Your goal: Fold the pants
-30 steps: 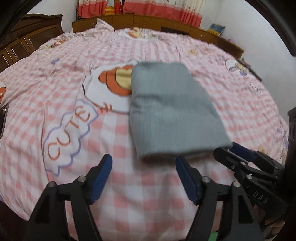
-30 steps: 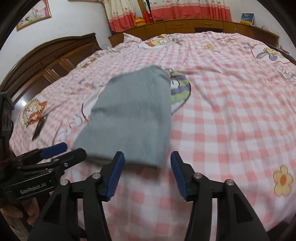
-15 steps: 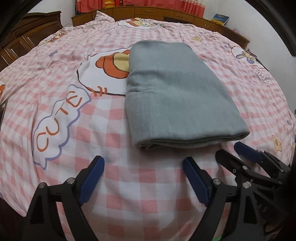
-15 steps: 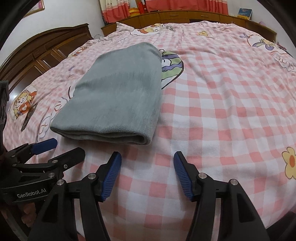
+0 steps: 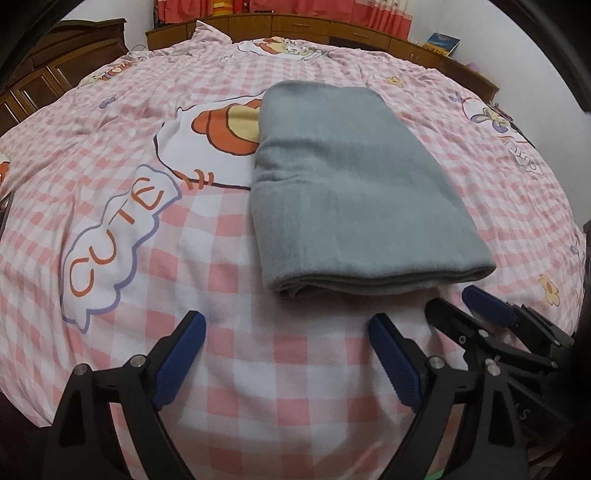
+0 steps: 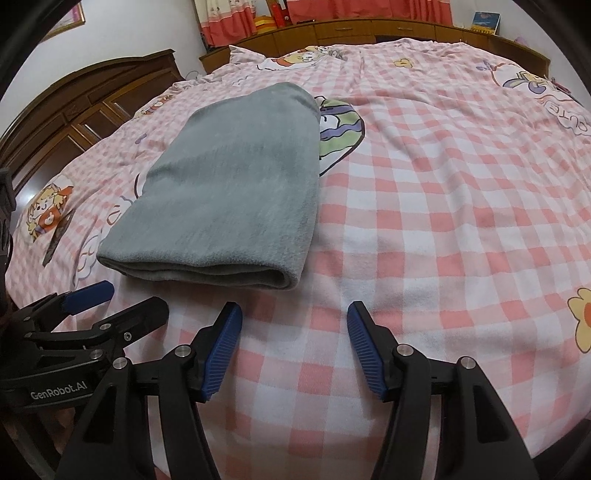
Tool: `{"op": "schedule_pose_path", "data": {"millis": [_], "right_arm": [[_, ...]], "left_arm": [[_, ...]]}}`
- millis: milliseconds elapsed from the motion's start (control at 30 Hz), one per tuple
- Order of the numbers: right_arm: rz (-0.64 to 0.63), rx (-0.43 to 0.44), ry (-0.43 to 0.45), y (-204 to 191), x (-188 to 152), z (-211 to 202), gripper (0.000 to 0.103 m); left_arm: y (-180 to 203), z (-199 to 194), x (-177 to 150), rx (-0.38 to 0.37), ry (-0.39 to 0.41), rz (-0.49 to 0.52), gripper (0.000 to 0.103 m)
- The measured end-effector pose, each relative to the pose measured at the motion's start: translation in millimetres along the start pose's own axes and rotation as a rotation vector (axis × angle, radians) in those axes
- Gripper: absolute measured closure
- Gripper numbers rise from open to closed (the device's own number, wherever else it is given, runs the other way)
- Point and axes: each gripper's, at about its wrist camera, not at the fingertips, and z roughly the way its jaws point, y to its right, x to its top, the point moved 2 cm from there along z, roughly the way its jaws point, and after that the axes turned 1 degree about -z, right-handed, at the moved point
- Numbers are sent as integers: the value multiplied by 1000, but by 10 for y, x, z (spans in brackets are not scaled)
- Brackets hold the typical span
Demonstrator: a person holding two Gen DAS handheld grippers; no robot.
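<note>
The grey pants (image 5: 351, 192) lie folded into a thick rectangle on the pink checked bedspread (image 5: 229, 251), with the folded edge nearest me. My left gripper (image 5: 286, 319) sits just short of that edge, its jaws still opening, with only bedspread between the blue pads. In the right wrist view the pants (image 6: 236, 192) lie to the upper left, and my right gripper (image 6: 293, 307) is open off their near right corner, holding nothing. Each gripper shows in the other's view: the right gripper (image 5: 458, 301) and the left gripper (image 6: 135, 297).
The bedspread carries cartoon prints, including a "CUTE" cloud (image 5: 114, 240). A dark wooden headboard (image 6: 85, 107) stands at the left and a low wooden cabinet (image 5: 303, 26) with red curtains along the far wall. A dark flat object (image 6: 55, 240) lies at the bed's left side.
The pants' near edge was blurred and right at the fingertips; now the pants lie still and flat, a little beyond both grippers. The left jaws have spread wider.
</note>
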Motion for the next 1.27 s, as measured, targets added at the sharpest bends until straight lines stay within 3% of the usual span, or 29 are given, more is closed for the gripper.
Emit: {"op": "schedule_pose_path", "data": {"millis": [1267], "right_arm": [[2,-2,-6,6,12,20,42]], "left_arm": [[-4,36,-32,-9,-35,-20,9]]}}
